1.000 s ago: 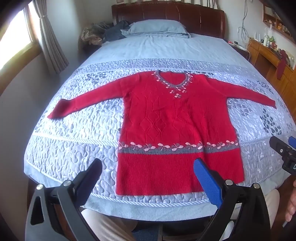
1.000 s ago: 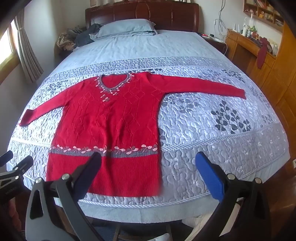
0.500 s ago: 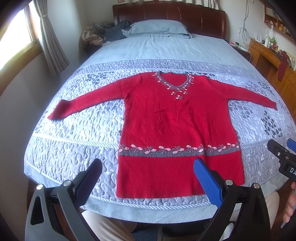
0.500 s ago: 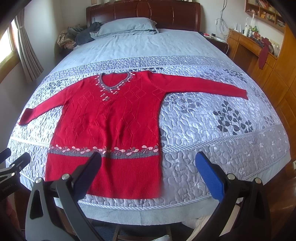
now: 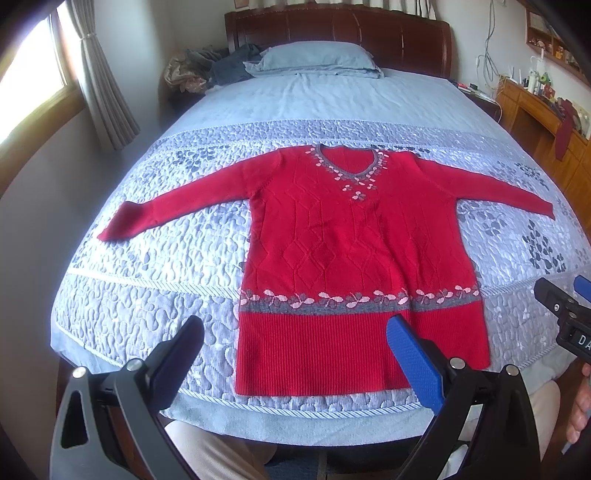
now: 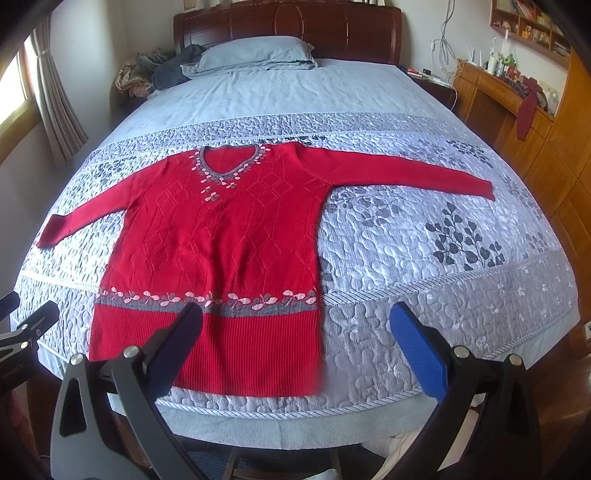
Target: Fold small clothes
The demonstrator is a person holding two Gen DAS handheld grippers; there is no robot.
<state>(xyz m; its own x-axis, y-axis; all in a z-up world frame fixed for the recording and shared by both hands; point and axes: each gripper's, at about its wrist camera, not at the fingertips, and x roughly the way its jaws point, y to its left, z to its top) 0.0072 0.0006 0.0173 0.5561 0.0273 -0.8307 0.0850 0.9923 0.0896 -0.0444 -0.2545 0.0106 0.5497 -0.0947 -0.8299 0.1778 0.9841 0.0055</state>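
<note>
A red knitted sweater (image 5: pixel 351 240) (image 6: pixel 221 240) lies flat and face up on the quilted bed cover, both sleeves spread out sideways, its hem near the foot edge. My left gripper (image 5: pixel 295 347) hovers open above the hem, nothing between its fingers. My right gripper (image 6: pixel 295 332) also stands open, over the hem's right corner and the bare quilt beside it. The right gripper's tip (image 5: pixel 565 314) shows at the right edge of the left wrist view; the left gripper's tip (image 6: pixel 26 328) shows at the left edge of the right wrist view.
The bed (image 5: pixel 147 295) has a wooden headboard (image 5: pixel 332 29), a pillow (image 5: pixel 317 59) and a heap of clothes (image 5: pixel 210 70) at the far end. A window with a curtain (image 5: pixel 103 92) is left; wooden cabinets (image 6: pixel 535 129) stand right. A person's legs (image 5: pixel 214 454) are at the foot edge.
Both grippers have drifted slightly forward and down toward the bed; the sweater sits a little lower in view. Nothing has been grasped.
</note>
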